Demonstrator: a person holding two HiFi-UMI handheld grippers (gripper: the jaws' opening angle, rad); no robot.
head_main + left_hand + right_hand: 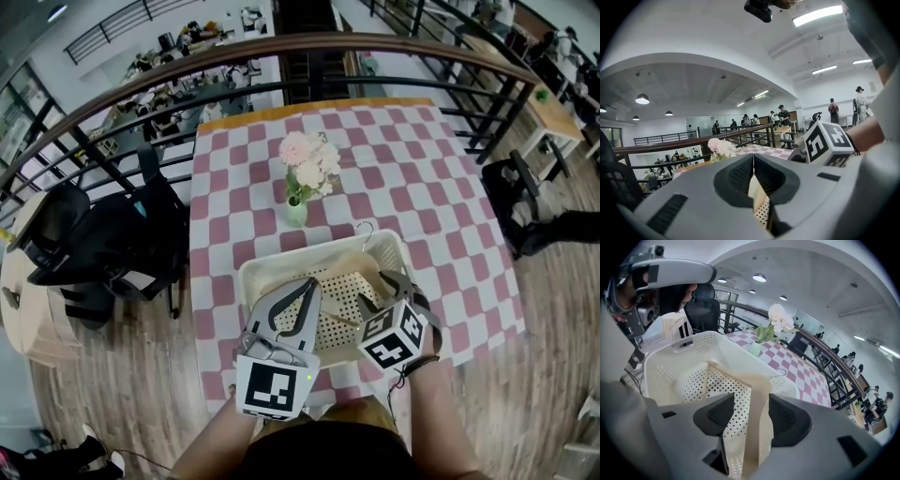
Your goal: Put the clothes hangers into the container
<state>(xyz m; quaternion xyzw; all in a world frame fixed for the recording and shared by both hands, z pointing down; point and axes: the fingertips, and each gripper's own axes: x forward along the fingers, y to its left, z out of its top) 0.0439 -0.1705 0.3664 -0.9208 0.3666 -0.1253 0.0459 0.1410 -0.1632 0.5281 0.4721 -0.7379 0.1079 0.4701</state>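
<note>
A white perforated basket [258,272] stands on the checked table [422,178] near its front edge. One wooden hanger [342,264] lies in it, with its metal hook [365,232] over the far rim. My right gripper [382,291] is low over the basket's right side. In the right gripper view the right gripper [751,394] is open around the hanger's arm [757,427]; basket floor shows between the left pad and the wood. My left gripper [312,283] hovers over the basket's near left. Seen from its own camera, the left gripper [753,157] is shut on nothing.
A small green vase of pale flowers [296,211] stands on the table just beyond the basket. A dark railing [187,98] runs behind the table. Black office chairs [103,234] crowd the floor to the left. The table's near edge is close to the person's body.
</note>
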